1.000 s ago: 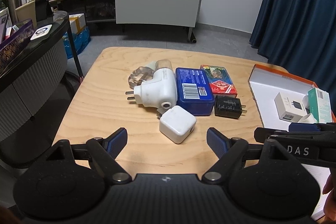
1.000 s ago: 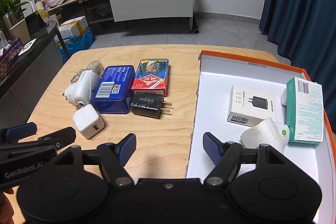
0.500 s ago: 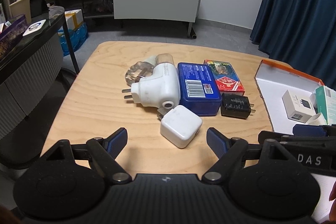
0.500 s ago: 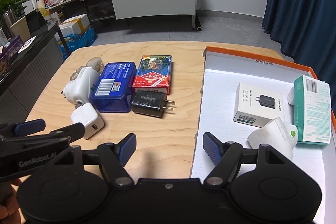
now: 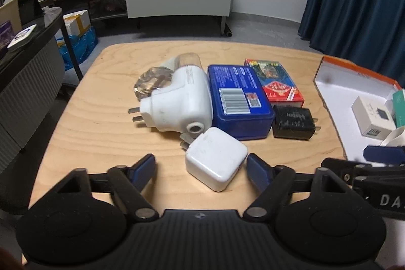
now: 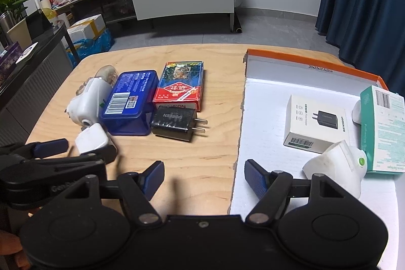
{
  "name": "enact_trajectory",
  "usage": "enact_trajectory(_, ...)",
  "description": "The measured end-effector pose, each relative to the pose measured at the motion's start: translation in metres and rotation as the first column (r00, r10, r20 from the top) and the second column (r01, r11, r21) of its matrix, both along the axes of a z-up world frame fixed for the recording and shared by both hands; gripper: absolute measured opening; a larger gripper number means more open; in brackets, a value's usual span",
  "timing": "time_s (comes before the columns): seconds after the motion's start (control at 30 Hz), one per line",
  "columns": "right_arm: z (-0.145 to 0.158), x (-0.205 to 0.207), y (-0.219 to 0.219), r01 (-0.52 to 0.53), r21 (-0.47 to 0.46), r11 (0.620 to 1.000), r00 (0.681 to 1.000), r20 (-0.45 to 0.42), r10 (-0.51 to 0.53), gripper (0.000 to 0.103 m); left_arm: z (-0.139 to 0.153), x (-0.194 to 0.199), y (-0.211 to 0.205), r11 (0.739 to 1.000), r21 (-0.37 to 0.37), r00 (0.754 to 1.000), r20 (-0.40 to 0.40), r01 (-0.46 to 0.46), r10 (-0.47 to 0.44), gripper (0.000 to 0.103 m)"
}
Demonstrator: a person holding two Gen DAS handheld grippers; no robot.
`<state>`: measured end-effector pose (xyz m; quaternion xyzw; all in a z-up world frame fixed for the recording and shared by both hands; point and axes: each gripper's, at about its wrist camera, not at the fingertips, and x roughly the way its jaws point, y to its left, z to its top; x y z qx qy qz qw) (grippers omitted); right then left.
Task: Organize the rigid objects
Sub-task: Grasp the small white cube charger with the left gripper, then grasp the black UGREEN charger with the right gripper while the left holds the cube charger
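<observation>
The small white charger cube [image 5: 216, 158] lies on the wooden table [image 5: 101, 123], turned cornerwise to me, its prongs pointing back toward the big white plug adapter [image 5: 177, 105] just behind it. It sits between the fingers of my left gripper [image 5: 201, 168], nearer the right-side pad [image 5: 255, 170], which looks close to touching its corner; the other pad stands clear. Those jaws have just been closing with the cube between them, but I judge they do not yet clamp it. Beside the cube, toward the orange-rimmed box [image 6: 303, 60], are the blue tin [image 5: 238, 100] and black charger [image 5: 293, 122]. My right gripper [image 6: 203, 177] hangs open and empty over the box's near edge, farther from the cube.
</observation>
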<state>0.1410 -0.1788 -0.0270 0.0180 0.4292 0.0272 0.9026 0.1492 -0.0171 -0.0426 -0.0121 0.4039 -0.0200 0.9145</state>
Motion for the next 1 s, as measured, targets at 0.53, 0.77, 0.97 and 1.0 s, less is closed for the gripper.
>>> enact_trajectory(0.53,-0.007,0.027,0.015,-0.013,0.022,1.0,1.0,-0.002,0.013,0.084,0.008,-0.012,0.013,1.0,0.007,0.997,0.072,-0.006,0.005,0.061)
enact_trajectory(0.77,-0.015,0.056,0.029,-0.017,-0.002,1.0,1.0,-0.008,0.017,0.084,0.018,-0.016,0.027,0.999,-0.016,0.994,0.097,-0.049,0.05,0.061)
enact_trajectory(0.97,-0.022,0.071,0.032,-0.01,-0.029,1.0,1.0,-0.009,0.009,0.086,0.018,-0.014,0.035,0.997,-0.028,0.992,0.105,-0.067,0.07,0.061)
enact_trajectory(1.0,-0.022,0.072,0.034,-0.014,-0.039,0.999,1.0,-0.006,0.014,0.085,0.017,-0.014,0.035,0.997,-0.029,0.992,0.106,-0.068,0.071,0.061)
